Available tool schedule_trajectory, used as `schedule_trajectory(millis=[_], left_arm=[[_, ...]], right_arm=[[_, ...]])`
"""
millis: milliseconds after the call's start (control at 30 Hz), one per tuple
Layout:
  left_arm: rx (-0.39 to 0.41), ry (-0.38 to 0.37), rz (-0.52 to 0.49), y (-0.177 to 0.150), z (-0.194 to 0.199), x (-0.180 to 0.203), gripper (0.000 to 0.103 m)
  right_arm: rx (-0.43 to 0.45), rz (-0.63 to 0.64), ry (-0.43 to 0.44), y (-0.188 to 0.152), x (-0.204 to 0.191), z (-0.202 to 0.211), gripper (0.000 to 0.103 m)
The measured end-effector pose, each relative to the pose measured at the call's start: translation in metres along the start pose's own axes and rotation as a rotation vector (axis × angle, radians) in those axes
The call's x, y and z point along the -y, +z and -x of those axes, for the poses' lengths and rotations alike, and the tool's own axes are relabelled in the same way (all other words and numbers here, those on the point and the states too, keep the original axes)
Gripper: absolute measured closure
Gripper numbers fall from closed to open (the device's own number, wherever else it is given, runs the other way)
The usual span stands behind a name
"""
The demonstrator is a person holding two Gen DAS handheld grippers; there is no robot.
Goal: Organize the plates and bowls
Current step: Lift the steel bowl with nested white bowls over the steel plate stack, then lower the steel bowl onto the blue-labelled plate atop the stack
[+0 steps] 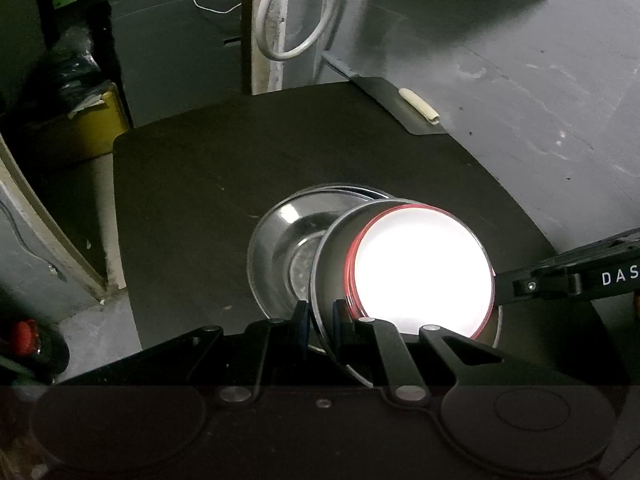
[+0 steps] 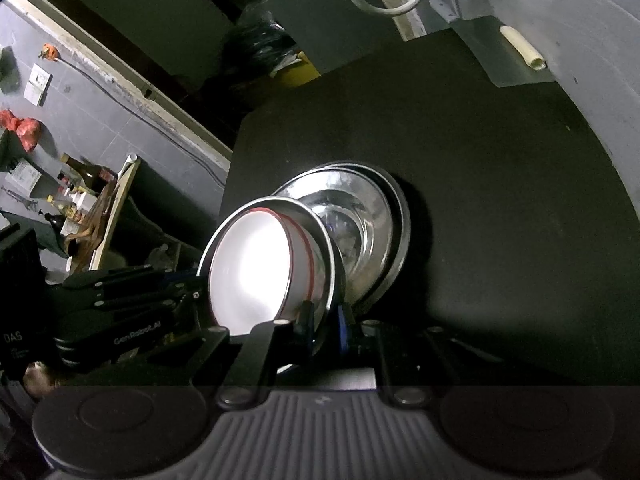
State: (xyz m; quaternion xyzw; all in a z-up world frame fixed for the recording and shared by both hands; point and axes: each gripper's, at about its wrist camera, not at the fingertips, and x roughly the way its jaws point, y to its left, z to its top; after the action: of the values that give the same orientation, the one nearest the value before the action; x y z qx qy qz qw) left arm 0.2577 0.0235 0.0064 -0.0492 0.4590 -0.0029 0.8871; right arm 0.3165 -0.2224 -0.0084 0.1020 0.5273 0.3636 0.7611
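The left gripper is clamped on the near rim of a steel plate, one finger on each face of the rim. The right gripper is clamped on the opposite rim of the same plate in the same manner. The plate carries a white bowl with a red rim, which sits inside it and is strongly lit. Both are held tilted above a black tabletop. Directly beneath and behind them, a stack of steel bowls rests on the tabletop; the held plate overlaps it in both views. Whether the plate touches the stack cannot be determined. A cream cylindrical object lies at the far table corner.
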Motion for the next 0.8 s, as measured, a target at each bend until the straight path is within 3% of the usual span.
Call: schedule_trajectory(millis=[800], left_arm=[[-0.03,0.033,0.003,0.027,-0.048,-0.03,0.092]], right_arm=[[-0.021,0.025,-0.031,0.032,0.003,-0.044,0.089]])
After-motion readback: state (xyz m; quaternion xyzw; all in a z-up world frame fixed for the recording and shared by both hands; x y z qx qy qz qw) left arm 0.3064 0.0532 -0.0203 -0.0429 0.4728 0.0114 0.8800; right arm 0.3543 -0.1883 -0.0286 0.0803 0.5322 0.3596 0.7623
